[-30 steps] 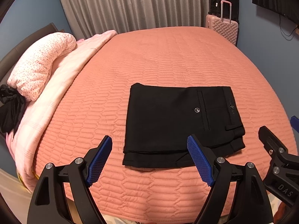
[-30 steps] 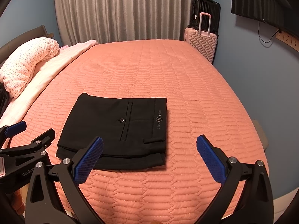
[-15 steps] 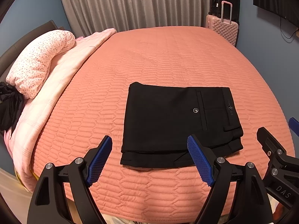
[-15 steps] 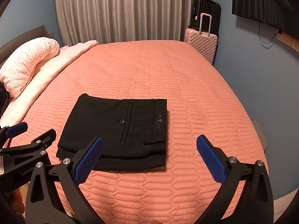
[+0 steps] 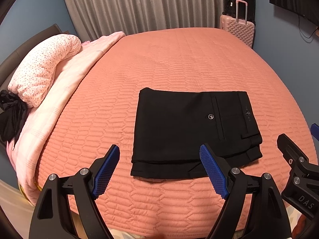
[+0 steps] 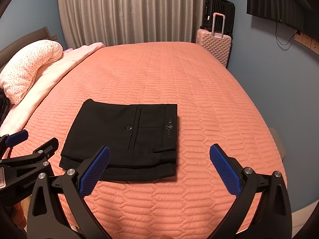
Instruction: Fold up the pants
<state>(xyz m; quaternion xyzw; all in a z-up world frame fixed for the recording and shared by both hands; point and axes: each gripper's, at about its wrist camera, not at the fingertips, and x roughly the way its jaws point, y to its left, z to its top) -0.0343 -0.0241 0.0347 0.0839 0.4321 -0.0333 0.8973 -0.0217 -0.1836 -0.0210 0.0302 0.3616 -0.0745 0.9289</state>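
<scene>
Lying folded on the bed (image 5: 179, 59), black pants (image 5: 191, 127), both grippers' jaws spread, empty

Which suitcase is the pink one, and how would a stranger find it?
Start at the salmon bedspread and go to its far right corner by the grey curtain. The pink suitcase stands there, quilted with a raised handle, in front of a black suitcase.

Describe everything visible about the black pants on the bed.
The black pants lie folded into a compact, roughly rectangular stack, flat on the orange quilted bedspread. The fabric looks smooth and matte. On top show a welt pocket with a small button, a belt loop, and a waistband with a pale printed logo on the right edge. Lower layers stick out along the near edge. Only the bedspread touches them; both grippers are clear of them.
</scene>
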